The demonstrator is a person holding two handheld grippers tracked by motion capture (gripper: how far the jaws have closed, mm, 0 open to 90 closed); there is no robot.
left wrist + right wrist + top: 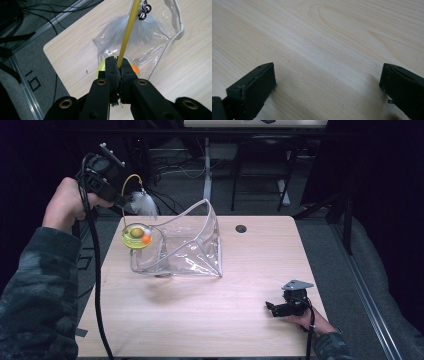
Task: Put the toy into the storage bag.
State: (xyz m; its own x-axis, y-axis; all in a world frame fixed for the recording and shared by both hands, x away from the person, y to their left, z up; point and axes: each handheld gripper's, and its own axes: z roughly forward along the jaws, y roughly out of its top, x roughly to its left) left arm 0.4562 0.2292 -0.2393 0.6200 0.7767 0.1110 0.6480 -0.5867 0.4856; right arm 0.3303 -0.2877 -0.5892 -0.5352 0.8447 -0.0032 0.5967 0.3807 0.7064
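Observation:
My left gripper (121, 199) is raised over the table's far left, shut on the thin yellow wand (128, 30) of a cat toy. The wand (129, 179) arcs up to a white feather (143, 205) with small metal bells (144, 10). Below hangs the toy's yellow-green round base (134, 236) with an orange ball (146, 239), at the left mouth of a clear plastic bag (187, 245). I cannot tell whether the base is inside the bag. My right gripper (327, 80) stands open low over bare wood near the front right (272, 309), with nothing between its fingers.
The light wooden table (200, 320) has a cable hole (241, 228) at the back. Its left edge and corner (47, 48) lie close under the left gripper, with grey floor and cables beyond. A black cable (96, 270) trails down from the left gripper.

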